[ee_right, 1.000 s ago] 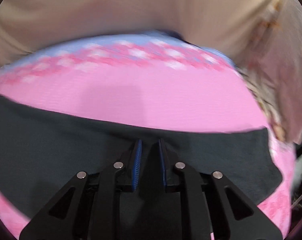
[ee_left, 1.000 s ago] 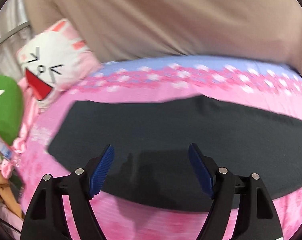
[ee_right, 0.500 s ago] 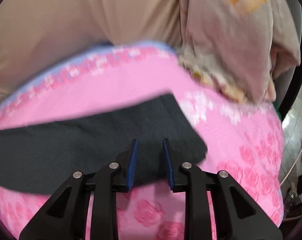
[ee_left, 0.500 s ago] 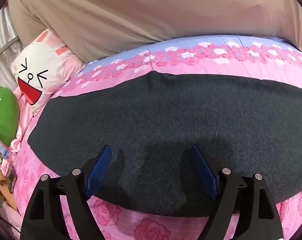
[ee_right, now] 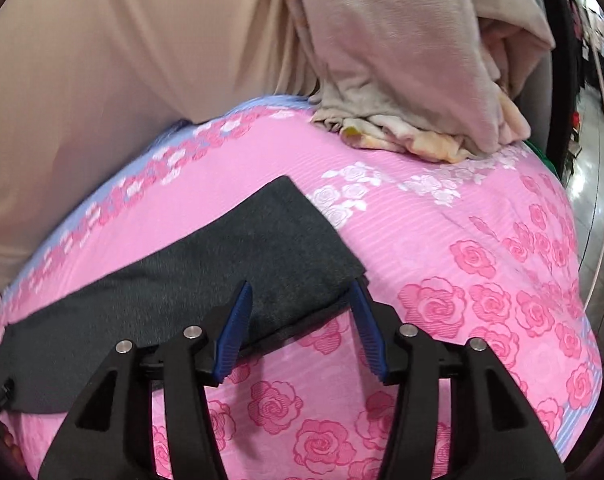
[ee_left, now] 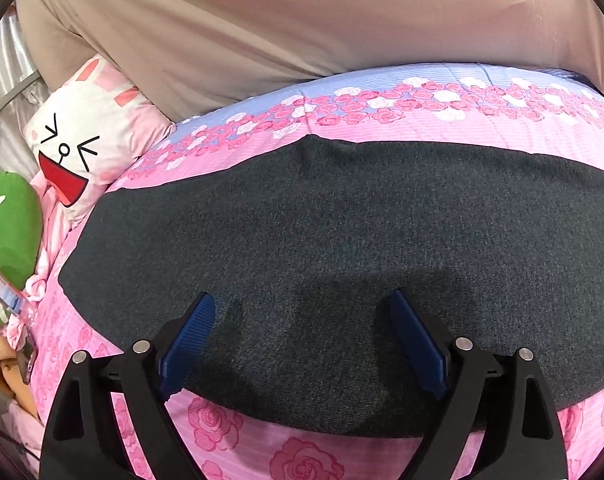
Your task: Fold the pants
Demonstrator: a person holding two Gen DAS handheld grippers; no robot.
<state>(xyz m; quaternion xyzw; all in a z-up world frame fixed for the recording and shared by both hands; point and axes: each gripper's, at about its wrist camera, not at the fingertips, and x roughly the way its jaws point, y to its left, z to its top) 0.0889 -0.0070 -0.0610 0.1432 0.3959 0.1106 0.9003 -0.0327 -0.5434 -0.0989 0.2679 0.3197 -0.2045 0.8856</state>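
Note:
Dark grey pants (ee_left: 341,240) lie flat on a pink rose-print bedspread (ee_left: 302,456). In the left wrist view my left gripper (ee_left: 302,312) is open and empty, just above the near part of the waist end. In the right wrist view the pants' leg end (ee_right: 238,264) lies folded double, its corner between my right gripper's fingers. My right gripper (ee_right: 300,296) is open and holds nothing.
A person in beige (ee_left: 302,32) stands at the bed's far edge. A cartoon-face pillow (ee_left: 82,140) and a green plush (ee_left: 6,232) lie at the left. A heap of beige cloth (ee_right: 413,80) sits at the bed's far right corner.
My right gripper has opened and let go of the pants' leg end, having swung right. My left gripper stayed open and moved a little closer over the pants.

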